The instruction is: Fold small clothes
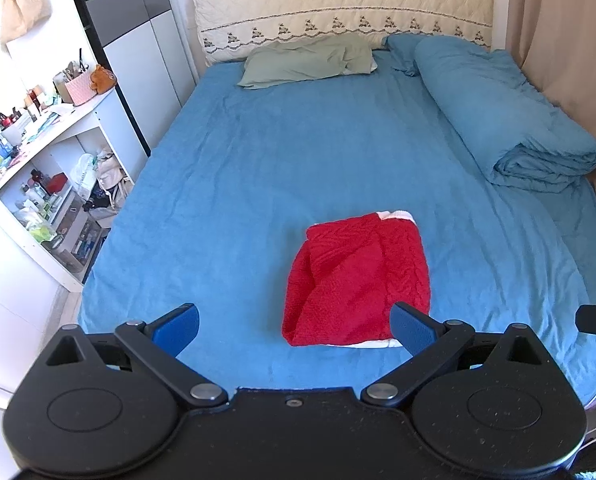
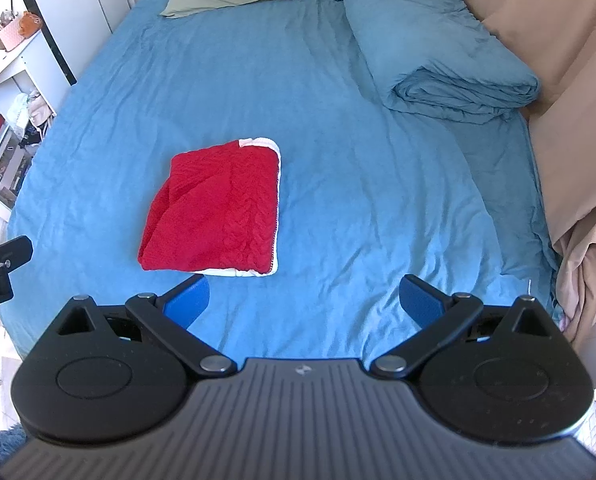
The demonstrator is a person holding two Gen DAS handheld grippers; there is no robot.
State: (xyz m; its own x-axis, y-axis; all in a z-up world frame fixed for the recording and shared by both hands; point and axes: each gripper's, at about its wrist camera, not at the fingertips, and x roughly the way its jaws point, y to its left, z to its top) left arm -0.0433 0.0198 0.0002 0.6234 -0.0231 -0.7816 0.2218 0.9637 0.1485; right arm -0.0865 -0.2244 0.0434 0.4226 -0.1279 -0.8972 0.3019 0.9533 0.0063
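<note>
At the far left I see a white shelf unit [image 1: 64, 152] crowded with bottles and small items, a pink holder [image 1: 80, 90] on its top, and a beige bag [image 1: 24, 4] hanging on the wall above. Just right of it stands a wardrobe [image 1: 138, 60] with grey and white panels.

My left gripper [image 1: 295, 326] hangs over the near edge of the bed [image 1: 258, 160], its blue fingers [image 1: 176, 328] spread wide and holding nothing. The right-hand finger overlaps the near right corner of the garment in this view; I cannot tell whether it touches.

The red knitted garment [image 1: 357, 280] lies folded into a compact, roughly rectangular packet on the blue sheet, near the foot of the bed and about midway across it. White trim shows at its far right corner and along its near edge. From the right wrist view the same red garment [image 2: 218, 212] sits left of centre, with a white edge running down its right side.

My right gripper [image 2: 305, 300] is also wide apart and empty, its fingers [image 2: 421, 300] over bare sheet, just near of the garment and to its right.

Farther back, a green pillow [image 1: 309, 60] rests against the quilted headboard [image 1: 337, 4]. Along the right side lies a rolled blue duvet [image 1: 497, 112], and beyond it a beige curtain [image 2: 557, 80].
</note>
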